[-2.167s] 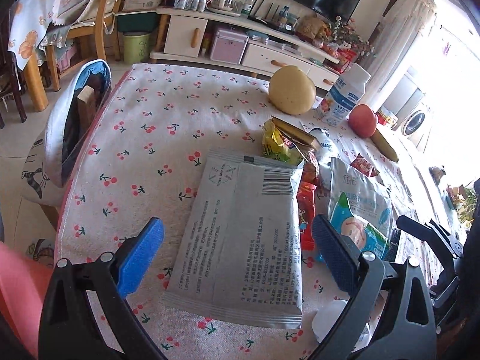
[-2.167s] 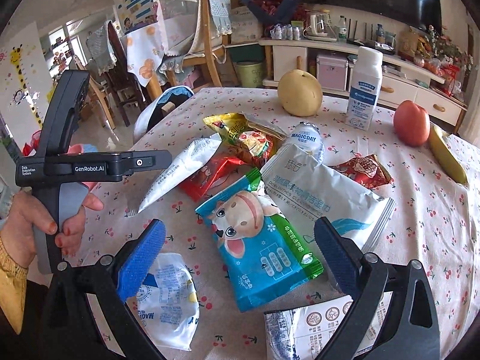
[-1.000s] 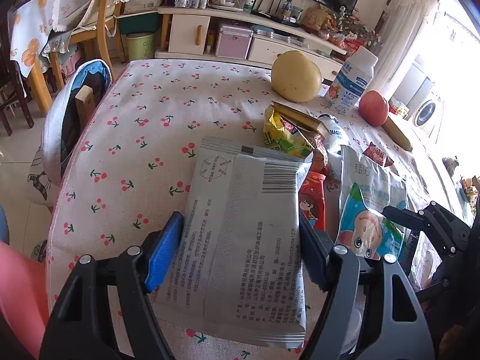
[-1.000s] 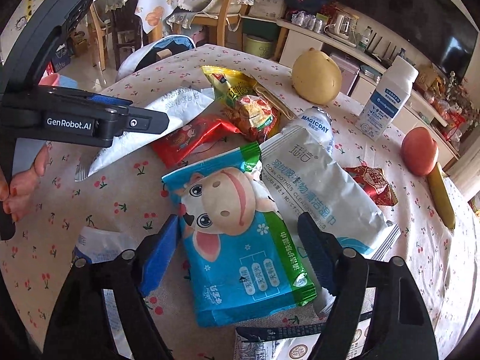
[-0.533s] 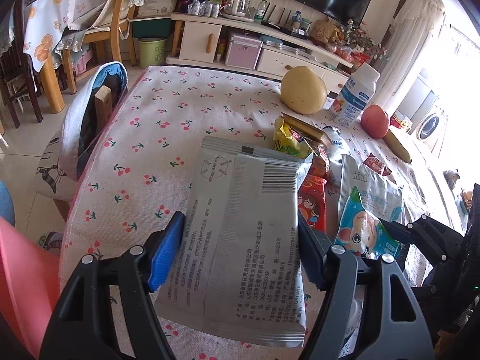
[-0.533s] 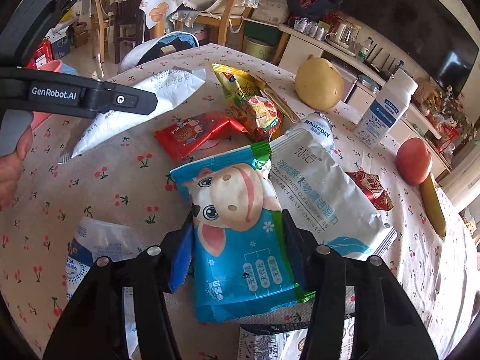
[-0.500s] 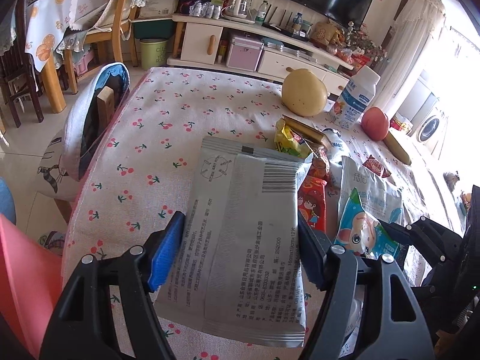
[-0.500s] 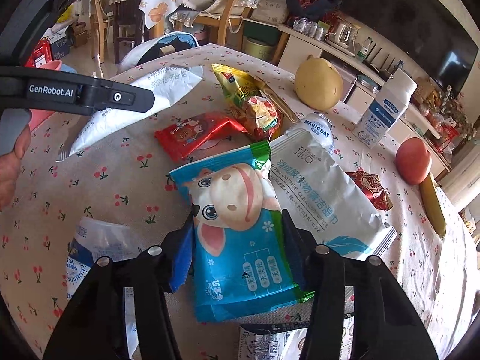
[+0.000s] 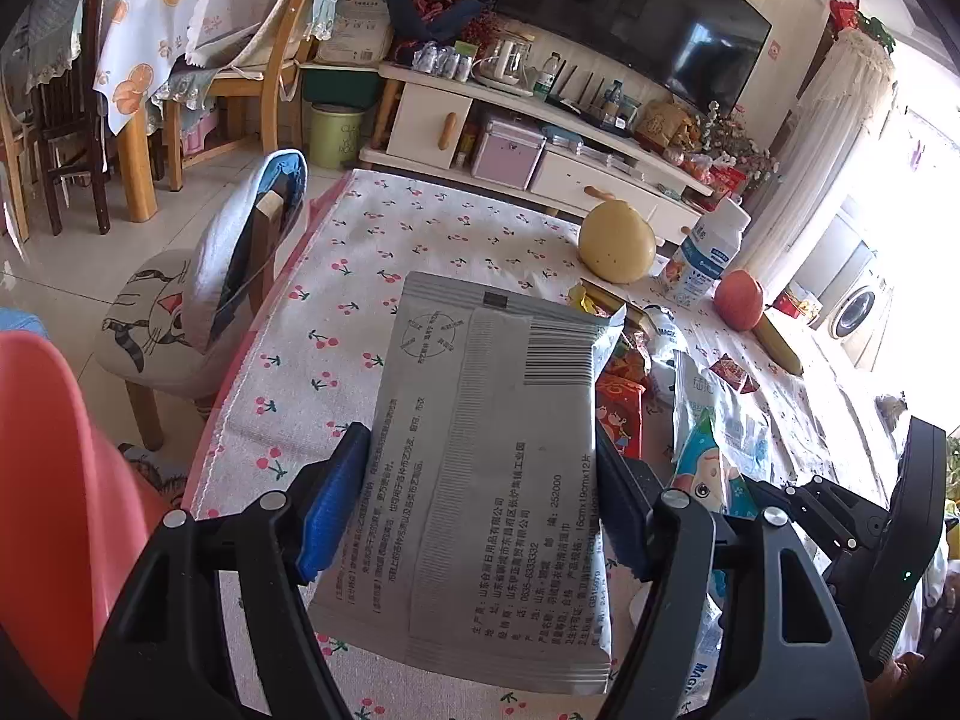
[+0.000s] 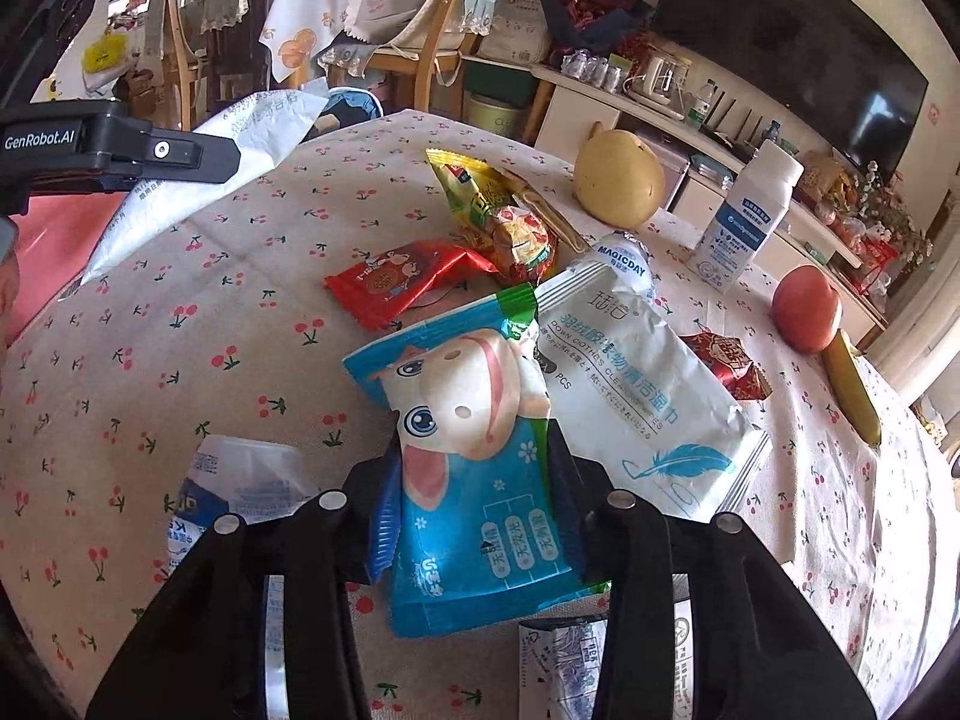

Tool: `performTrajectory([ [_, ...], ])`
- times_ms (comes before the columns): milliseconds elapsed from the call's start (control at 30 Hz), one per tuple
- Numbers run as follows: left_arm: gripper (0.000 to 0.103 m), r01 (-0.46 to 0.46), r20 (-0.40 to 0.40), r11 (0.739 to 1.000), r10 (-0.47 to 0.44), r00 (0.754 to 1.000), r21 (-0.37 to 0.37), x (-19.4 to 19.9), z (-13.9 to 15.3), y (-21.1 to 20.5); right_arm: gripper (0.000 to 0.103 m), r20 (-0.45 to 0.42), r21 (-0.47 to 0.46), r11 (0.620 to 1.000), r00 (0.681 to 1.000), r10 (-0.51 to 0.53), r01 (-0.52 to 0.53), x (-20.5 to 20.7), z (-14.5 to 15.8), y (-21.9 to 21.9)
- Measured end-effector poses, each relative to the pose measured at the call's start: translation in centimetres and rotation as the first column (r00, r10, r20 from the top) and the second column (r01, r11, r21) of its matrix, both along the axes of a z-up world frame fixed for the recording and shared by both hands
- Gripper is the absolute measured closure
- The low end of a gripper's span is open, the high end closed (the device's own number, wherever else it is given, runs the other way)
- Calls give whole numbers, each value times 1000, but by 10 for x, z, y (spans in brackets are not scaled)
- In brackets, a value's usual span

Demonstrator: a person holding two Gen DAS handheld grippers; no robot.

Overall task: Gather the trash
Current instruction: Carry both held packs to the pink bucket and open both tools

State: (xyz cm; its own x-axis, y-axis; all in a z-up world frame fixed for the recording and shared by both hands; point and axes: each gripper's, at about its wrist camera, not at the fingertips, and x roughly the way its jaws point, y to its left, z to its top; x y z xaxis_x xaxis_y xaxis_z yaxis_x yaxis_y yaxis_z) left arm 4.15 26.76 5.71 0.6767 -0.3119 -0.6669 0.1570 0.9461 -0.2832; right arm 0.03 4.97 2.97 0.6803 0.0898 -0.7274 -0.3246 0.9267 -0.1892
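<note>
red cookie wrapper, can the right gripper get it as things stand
Probably not yet: the right gripper is shut on the blue cow packet. The red wrapper lies uncovered beyond it, so the path looks free once emptied.

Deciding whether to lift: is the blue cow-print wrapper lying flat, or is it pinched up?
Pinched up. The blue cow-print wrapper is squeezed between the fingers of the right tool, its middle buckled and its top end raised off the tablecloth.

Grey packet (image 9: 486, 480) lifted; blue cow-print packet (image 10: 480, 468) pinched.

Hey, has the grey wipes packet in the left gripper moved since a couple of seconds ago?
Yes. The grey packet is lifted off the cherry tablecloth, clamped in the left gripper; earlier it lay flat there.
</note>
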Motion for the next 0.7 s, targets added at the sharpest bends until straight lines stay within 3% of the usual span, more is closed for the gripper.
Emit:
performTrajectory([
  [333, 32, -31, 76, 999, 29, 997, 24, -30, 13, 2, 61, 48, 97, 993, 997, -67, 62, -19, 24, -14],
  [700, 32, -65, 117, 998, 62, 991, 24, -56, 18, 4, 61, 14, 240, 964, 993, -118, 111, -35, 44, -25],
])
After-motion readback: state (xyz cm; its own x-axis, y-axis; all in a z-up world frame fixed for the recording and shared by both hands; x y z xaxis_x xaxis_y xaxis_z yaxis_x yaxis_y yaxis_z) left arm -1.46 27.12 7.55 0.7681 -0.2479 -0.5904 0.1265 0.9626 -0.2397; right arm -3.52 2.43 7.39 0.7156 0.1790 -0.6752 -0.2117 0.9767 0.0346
